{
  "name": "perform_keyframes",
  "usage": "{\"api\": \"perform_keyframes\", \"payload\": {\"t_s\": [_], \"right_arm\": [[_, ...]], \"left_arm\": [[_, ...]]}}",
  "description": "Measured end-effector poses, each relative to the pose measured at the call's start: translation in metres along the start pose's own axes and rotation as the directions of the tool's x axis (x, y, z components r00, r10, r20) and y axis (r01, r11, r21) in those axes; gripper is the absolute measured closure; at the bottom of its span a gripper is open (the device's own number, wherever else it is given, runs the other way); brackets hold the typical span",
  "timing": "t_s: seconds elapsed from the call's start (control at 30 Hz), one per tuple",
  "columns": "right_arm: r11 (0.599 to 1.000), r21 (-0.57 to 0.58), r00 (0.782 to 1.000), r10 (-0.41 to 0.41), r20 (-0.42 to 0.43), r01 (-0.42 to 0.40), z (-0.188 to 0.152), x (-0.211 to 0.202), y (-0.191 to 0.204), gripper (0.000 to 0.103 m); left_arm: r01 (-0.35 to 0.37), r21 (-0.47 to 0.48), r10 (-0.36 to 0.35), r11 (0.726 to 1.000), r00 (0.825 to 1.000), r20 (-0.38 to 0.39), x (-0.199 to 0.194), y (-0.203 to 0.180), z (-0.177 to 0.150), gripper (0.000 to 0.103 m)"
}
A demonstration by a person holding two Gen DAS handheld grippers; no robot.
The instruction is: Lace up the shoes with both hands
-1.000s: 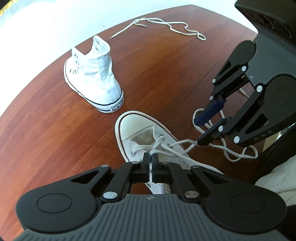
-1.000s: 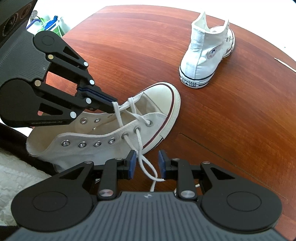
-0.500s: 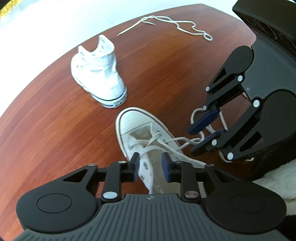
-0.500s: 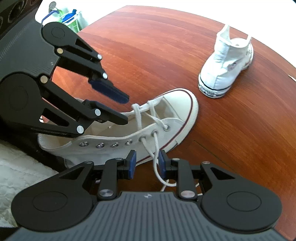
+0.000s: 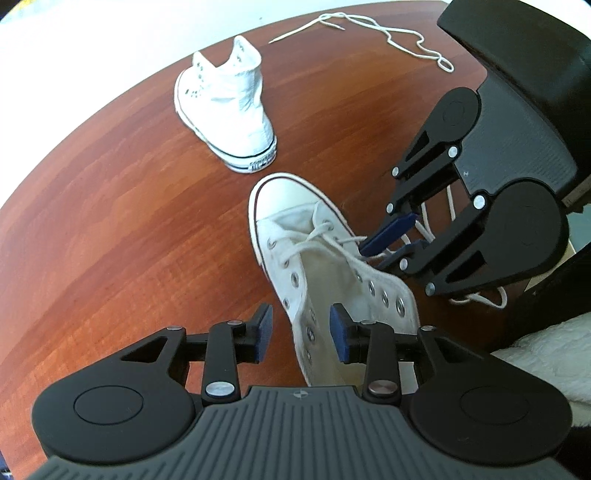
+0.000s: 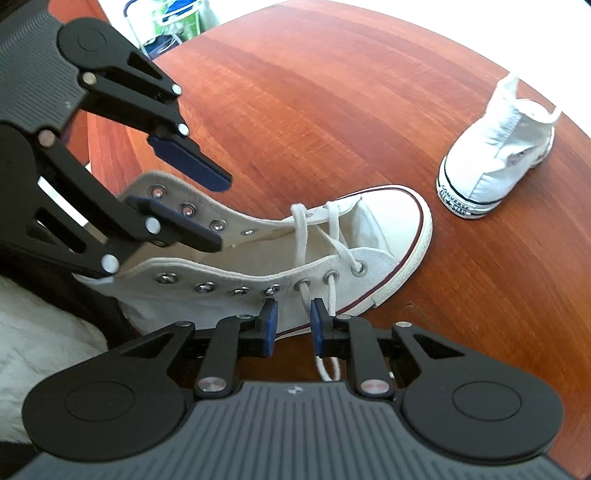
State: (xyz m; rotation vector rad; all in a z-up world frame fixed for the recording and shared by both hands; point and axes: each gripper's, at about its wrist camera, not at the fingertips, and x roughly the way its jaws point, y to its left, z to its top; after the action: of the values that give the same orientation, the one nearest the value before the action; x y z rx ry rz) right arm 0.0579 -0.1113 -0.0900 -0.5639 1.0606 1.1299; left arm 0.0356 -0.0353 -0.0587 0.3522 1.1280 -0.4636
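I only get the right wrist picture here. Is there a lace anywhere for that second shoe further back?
Observer: Yes. The left wrist view shows a loose lace lying on the table beyond the far shoe.
Visitor: Is that shoe laced at all?
Observer: No, the eyelets I can see on it are empty.
Visitor: Where do the near shoe's lace ends go?
Observer: The near shoe has its lace running between the fingers of the open right gripper, then looping on the table behind it.
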Motion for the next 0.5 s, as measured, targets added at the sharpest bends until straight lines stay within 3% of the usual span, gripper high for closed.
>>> {"api": "perform_keyframes", "payload": {"t_s": [0.17, 0.27, 0.5], "right_arm": [[1.000, -0.027, 1.000, 0.002, -0.015, -0.002, 0.003, 0.003, -0.001, 0.091], [1.000, -0.023, 1.000, -0.004, -0.024, 0.004, 0.004, 0.005, -0.003, 0.101], [0.999, -0.012, 0.995, -0.048, -0.083, 0.047, 0.006, 0.006, 0.002, 0.102]], "left_arm": [[-0.008, -0.029, 0.008, 1.000, 1.000, 0.001, -0.002, 0.000, -0.005, 0.067], [-0.012, -0.047, 0.012, 0.999, 1.000, 0.001, -0.003, 0.000, -0.008, 0.077], [-0.025, -0.078, 0.025, 0.997, 1.000, 0.001, -0.004, -0.001, -0.014, 0.082]]}}
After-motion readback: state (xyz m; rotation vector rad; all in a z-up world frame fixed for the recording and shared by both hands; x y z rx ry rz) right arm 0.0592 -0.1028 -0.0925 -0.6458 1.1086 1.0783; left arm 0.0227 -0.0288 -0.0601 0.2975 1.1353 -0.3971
